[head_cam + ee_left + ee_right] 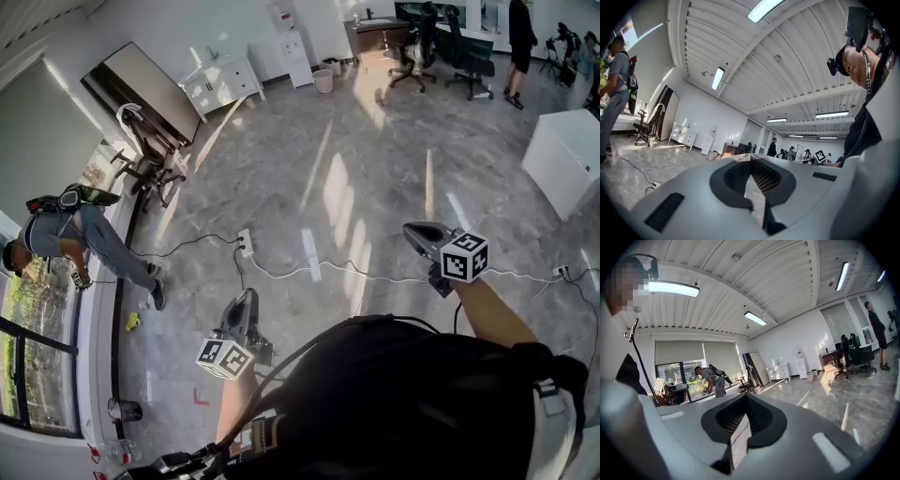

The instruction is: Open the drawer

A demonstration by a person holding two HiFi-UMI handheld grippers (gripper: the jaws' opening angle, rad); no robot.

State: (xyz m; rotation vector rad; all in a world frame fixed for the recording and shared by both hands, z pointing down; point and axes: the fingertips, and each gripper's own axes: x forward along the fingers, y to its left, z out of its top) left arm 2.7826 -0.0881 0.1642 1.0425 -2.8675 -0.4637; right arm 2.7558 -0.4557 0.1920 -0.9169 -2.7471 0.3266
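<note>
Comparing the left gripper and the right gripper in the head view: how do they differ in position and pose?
The left gripper sits close to the person's torso; the right gripper reaches farther out over the floor. The left gripper points up the picture, while the right gripper slants up-left. Shared: both have jaws shut on nothing, and both are far from the white drawer cabinet.

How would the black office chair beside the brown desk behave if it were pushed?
The office chair would probably roll easily: it stands on a star base over smooth, glossy floor. Pushed high on its tall backrest, it might swivel or tip instead. It looks bulky, likely heavy.
</note>
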